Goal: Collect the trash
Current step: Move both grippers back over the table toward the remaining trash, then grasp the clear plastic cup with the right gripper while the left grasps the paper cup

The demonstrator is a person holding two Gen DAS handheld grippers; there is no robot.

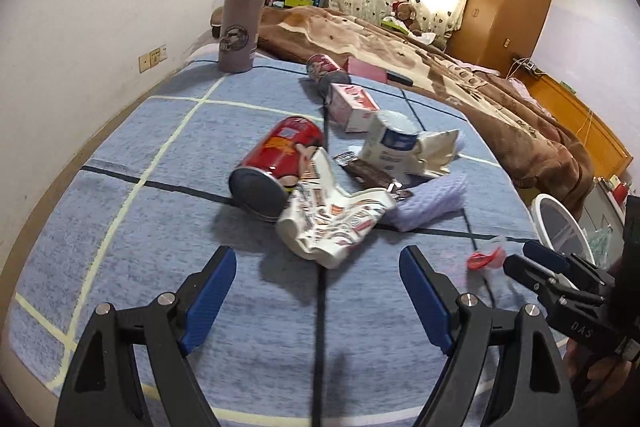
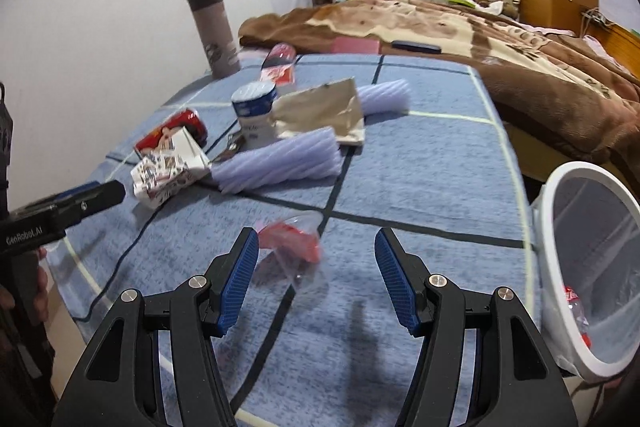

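Note:
In the left wrist view my left gripper (image 1: pixel 318 267) is open and empty over the blue checked bedspread (image 1: pixel 160 227). Just beyond its tips lies a crumpled printed carton (image 1: pixel 332 223) against a red can (image 1: pixel 276 163). A white-and-blue tub (image 1: pixel 396 143), a pink-and-white box (image 1: pixel 352 105) and a second red can (image 1: pixel 324 65) lie further back. My right gripper (image 2: pixel 316 251) is open too. A blurred red-and-clear plastic wrapper (image 2: pixel 292 243) lies at its tips, close to the left finger (image 2: pixel 244 259), and no pad presses on it. That wrapper (image 1: pixel 484 259) also shows beside the right gripper (image 1: pixel 560 279).
A white-rimmed bin (image 2: pixel 560 195) with a clear liner stands off the bed's right edge, holding a red item (image 2: pixel 576 311). Two purple foam pieces (image 2: pixel 280 163) and a kraft bag (image 2: pixel 320 111) lie mid-bed. A tall grey tumbler (image 1: pixel 240 15) stands at the back, with a brown blanket (image 1: pixel 440 67) beyond.

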